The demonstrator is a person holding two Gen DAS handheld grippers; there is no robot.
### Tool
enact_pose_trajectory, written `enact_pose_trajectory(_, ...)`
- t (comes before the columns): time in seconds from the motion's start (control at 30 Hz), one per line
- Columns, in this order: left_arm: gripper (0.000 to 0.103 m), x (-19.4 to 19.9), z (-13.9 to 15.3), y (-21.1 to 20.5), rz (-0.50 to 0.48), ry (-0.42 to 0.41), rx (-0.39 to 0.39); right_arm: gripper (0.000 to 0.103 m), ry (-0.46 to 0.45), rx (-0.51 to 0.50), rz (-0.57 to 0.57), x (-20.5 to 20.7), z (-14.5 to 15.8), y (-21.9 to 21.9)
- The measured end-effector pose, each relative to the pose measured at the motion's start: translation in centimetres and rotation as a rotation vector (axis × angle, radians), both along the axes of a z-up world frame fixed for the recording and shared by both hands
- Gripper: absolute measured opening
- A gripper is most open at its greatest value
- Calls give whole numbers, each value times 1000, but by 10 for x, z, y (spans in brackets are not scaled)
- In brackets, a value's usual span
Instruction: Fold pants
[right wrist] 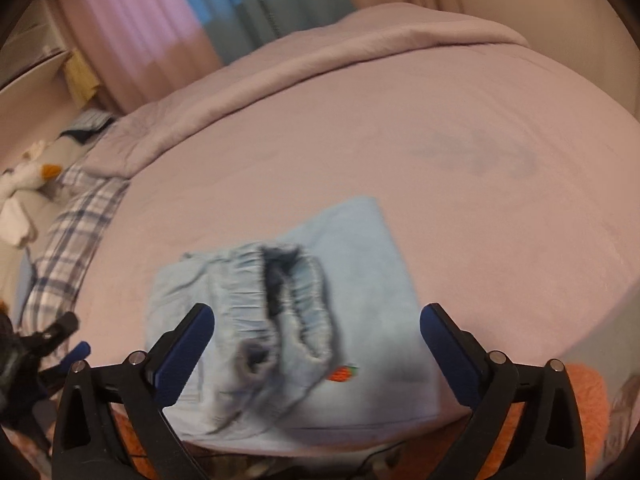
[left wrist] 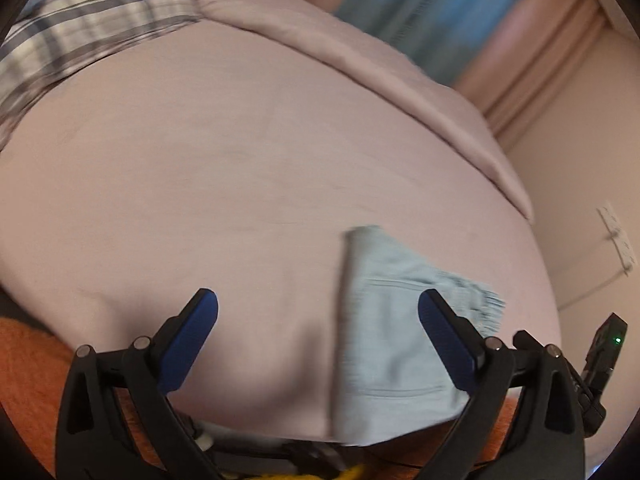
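Light blue denim pants [right wrist: 312,320] lie folded in a compact block on the pale pink bed [right wrist: 500,200], near its front edge. The elastic waistband is bunched on top and a small strawberry patch [right wrist: 343,373] shows beside it. In the left wrist view the pants [left wrist: 396,344] show a frayed hem at the right. My right gripper [right wrist: 316,336] is open above the pants, holding nothing. My left gripper [left wrist: 318,320] is open and empty, just left of the pants; its right finger overlaps their edge.
A rolled pink duvet [right wrist: 320,60] runs along the far side of the bed. A plaid pillow [left wrist: 80,32] lies at the head, with a white goose toy [right wrist: 24,180] beside it. Orange fabric [left wrist: 28,368] lies below the front edge. Curtains hang behind.
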State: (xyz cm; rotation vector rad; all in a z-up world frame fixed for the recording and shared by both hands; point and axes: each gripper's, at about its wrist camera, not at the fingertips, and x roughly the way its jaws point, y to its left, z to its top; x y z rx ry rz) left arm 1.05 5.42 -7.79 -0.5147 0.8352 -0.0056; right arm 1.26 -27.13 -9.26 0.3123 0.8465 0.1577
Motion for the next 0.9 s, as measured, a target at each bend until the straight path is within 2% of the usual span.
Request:
enact_pose_trajectory(0.13,101,1,-6,15,44,20,1,102,78,19,101,19,-24,24)
enact_pose_trajectory(0.23,101,0,-5,19,47,23,0,102,157,5,110,31,-44,35)
enact_pose_trajectory(0.37,101,3,-4,16,42,27,1,99,108,-62,106,35,-47,46)
enact_pose_trajectory(0.4,101,4,-5,15,36,28,-4,87,92,-64,108,36,-46,48)
enact_pose_trajectory(0.43,101,4,-7,15,33,30,-8,69,84,-62,109,36,-45,49)
enact_pose_trajectory(0.53,101,6,-7,9,11,32,-1,40,59,-31,130,36,-36,48)
enact_pose_trajectory(0.67,101,9,-5,-1,-14,24,22,34,-33,57,124,19,-2,30)
enact_pose_trajectory(0.8,101,15,-7,-12,-48,31,40,34,-118,43,75,5,27,6)
enact_pose_trajectory(0.9,101,19,-9,-20,-66,35,49,34,-119,6,8,6,26,-15)
